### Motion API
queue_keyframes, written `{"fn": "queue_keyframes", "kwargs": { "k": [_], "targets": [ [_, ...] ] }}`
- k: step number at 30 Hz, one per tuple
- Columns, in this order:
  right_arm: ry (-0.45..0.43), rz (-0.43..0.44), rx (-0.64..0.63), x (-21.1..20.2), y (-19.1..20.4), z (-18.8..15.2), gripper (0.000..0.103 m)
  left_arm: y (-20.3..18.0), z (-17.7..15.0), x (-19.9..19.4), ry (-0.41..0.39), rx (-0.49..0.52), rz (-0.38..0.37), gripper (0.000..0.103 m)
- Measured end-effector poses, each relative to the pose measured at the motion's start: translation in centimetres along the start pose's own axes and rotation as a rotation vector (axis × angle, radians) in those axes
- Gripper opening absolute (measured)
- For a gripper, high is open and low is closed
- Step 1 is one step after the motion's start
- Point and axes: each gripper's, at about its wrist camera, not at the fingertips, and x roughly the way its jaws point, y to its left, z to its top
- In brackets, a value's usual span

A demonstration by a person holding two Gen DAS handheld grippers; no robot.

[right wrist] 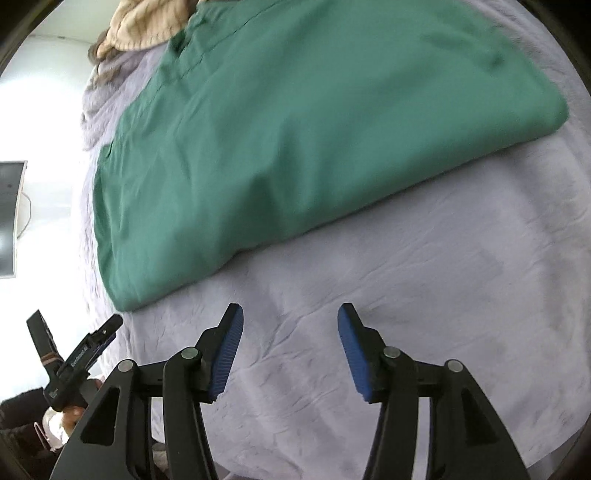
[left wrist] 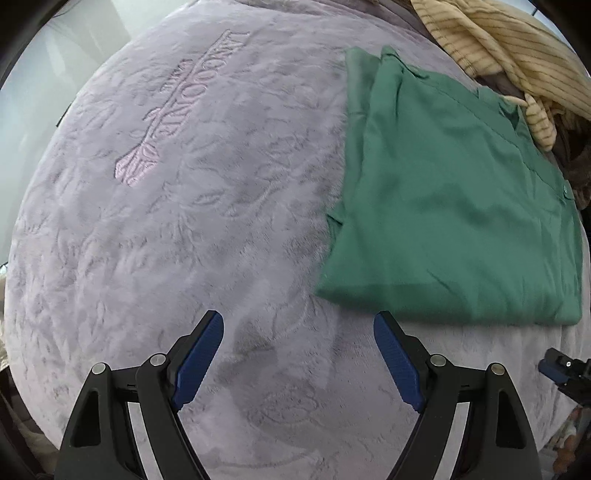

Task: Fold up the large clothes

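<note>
A green garment (left wrist: 454,206) lies folded flat on a lilac plush blanket (left wrist: 192,229), at the right of the left wrist view. It fills the upper half of the right wrist view as the green garment (right wrist: 295,140). My left gripper (left wrist: 298,321) hangs open over bare blanket, below and left of the garment's near edge, nothing between its blue pads. My right gripper (right wrist: 290,314) is open too, over the blanket (right wrist: 406,295) just short of the garment's near fold, with nothing between its fingers.
A cream striped garment (left wrist: 509,48) lies bunched behind the green one, seen also as the cream garment (right wrist: 147,26). The right gripper's tip (left wrist: 561,373) shows at the lower right of the left wrist view. The left gripper (right wrist: 77,362) appears at the lower left of the right wrist view.
</note>
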Motion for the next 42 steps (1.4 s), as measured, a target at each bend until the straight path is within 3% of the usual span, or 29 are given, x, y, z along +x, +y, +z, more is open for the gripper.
{"fn": "queue_keyframes", "kwargs": {
  "k": [5,18,20,21,22,29,33,40,42],
  "targets": [
    [0.020,0.007,-0.004,0.8,1.4,-0.6,0.064,-0.3,-0.1,0.1,0.008,0.008,-0.004,0.084],
    [0.031,0.051,-0.006,2.2,4.5,-0.7,0.065,-1.9,0.4,1.4,0.034,0.053,-0.023,0.085],
    [0.033,0.069,-0.001,2.5,5.0,-0.7,0.070,-2.6,0.9,1.8,0.037,0.063,-0.025,0.085],
    [0.033,0.081,-0.002,2.7,5.4,-0.7,0.079,-2.8,1.0,1.9,0.038,0.071,-0.024,0.086],
    [0.031,0.086,-0.006,2.8,5.6,-0.7,0.080,-3.1,1.0,2.0,0.039,0.075,-0.022,0.103],
    [0.043,0.116,-0.029,3.7,7.3,-0.5,0.080,-4.0,1.2,2.7,0.040,0.102,-0.028,0.103],
    [0.036,0.163,-0.011,4.1,7.7,-0.1,0.080,-4.2,1.6,3.2,0.041,0.112,-0.029,0.103],
    [0.041,0.336,0.077,5.8,8.5,0.4,0.080,-2.4,2.9,4.4,0.058,0.075,-0.069,0.103],
    [0.049,0.380,0.093,6.7,8.9,0.5,0.080,-1.3,3.4,4.4,0.060,0.045,-0.110,0.103]
  ]
}}
